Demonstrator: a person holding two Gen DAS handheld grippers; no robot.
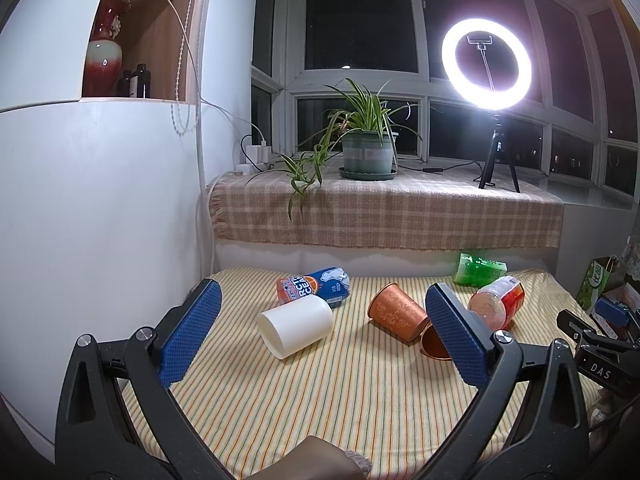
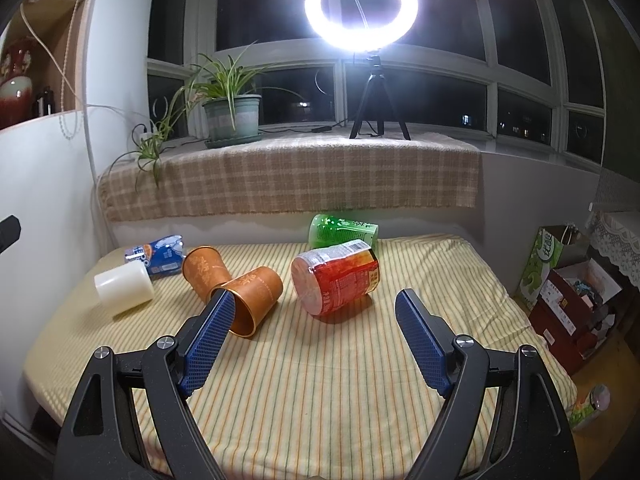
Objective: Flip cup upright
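A yellow striped cloth (image 2: 320, 380) covered the table, and every container on it lay on its side. Behind it, a checked cloth (image 2: 288, 180) draped the window ledge, which carried a lit ring light (image 2: 361, 4) on a small tripod and a potted spider plant (image 1: 366, 152).

The left gripper (image 1: 322, 324) hovered above the near part of the table with its blue-padded jaws spread wide and nothing between them. The right gripper (image 2: 314, 340) was likewise spread wide and empty, its left pad overlapping the nearer copper cup in that view; whether they touched could not be told.

A red-labelled instant-noodle cup (image 2: 336, 280) lay toward the right, its sealed top facing the cameras. Behind it, against the wall below the ledge, lay a green container (image 2: 344, 232). A white plastic cup (image 1: 296, 330) lay at the left, its closed base toward the left wrist camera. Just behind it, apparently touching it, was a blue and orange drink can (image 1: 316, 286).

Two copper-coloured cups lay together near the middle: the nearer copper cup (image 2: 252, 296) had its open mouth toward the front edge, and the farther copper cup (image 2: 202, 270) lay just behind it with its base pointing away; the two appeared to touch.
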